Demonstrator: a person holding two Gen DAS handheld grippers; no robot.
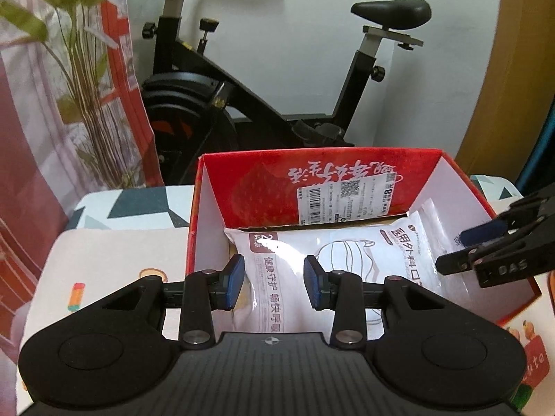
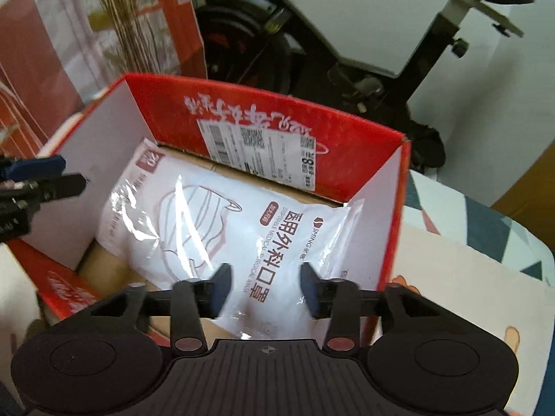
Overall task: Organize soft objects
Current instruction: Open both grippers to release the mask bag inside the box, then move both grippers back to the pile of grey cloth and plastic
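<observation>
Lying glossy white mask pack [image 2: 222,222] inside red box [image 2: 388,208]

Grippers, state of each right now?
Left gripper: open, fingers apart above the mask pack, holding nothing.
Right gripper: open, also above the pack, holding nothing.

The left wrist view looks forward and slightly down along its own fingers, close over the near edge of the red box [image 1: 347,180], facing its far wall squarely; an exercise bike [image 1: 263,79] fills the upper centre. The right wrist view sits nearer and steeper over the same box [image 2: 277,131], turned so the far wall slants down to the right. Both share the box, the white pack [image 1: 333,260] inside it [image 2: 222,222], and the bike [image 2: 347,45]. Each shows the other gripper: right gripper [image 1: 464,249] at right edge, left gripper [image 2: 66,173] at left edge.
</observation>
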